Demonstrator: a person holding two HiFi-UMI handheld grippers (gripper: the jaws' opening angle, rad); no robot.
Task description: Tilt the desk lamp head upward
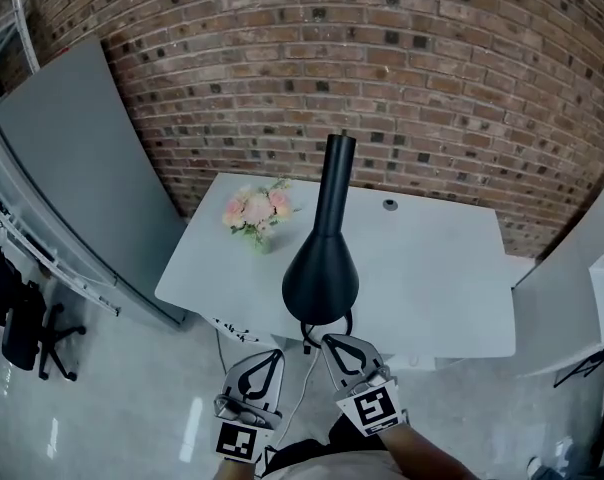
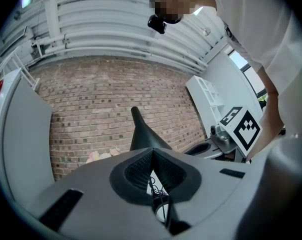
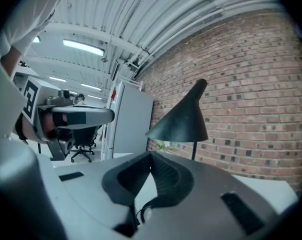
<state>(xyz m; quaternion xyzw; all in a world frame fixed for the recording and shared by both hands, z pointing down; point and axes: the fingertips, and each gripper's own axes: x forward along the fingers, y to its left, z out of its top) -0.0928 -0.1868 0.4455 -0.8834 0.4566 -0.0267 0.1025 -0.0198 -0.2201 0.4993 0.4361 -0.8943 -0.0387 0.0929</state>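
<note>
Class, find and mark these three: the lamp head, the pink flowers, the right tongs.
lamp head (image 1: 322, 280): head view, on the wide black shade.
pink flowers (image 1: 256, 209): head view, on the middle bloom.
right tongs (image 1: 329, 341): head view, where the tips meet.

Your left hand-held gripper (image 1: 276, 353) and right hand-held gripper (image 1: 328, 340) are grey, black-padded, with black-and-white marker cubes (image 1: 370, 408); your shirt (image 1: 327, 468) is white.

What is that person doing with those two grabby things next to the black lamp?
A person stands at a white desk with a gripper in each hand. The left gripper and the right gripper are both shut and empty, held by the desk's front edge. Neither touches the black desk lamp, whose head faces down at the desk, so the tilting has not begun. A bunch of pink flowers sits beside the lamp.
</note>
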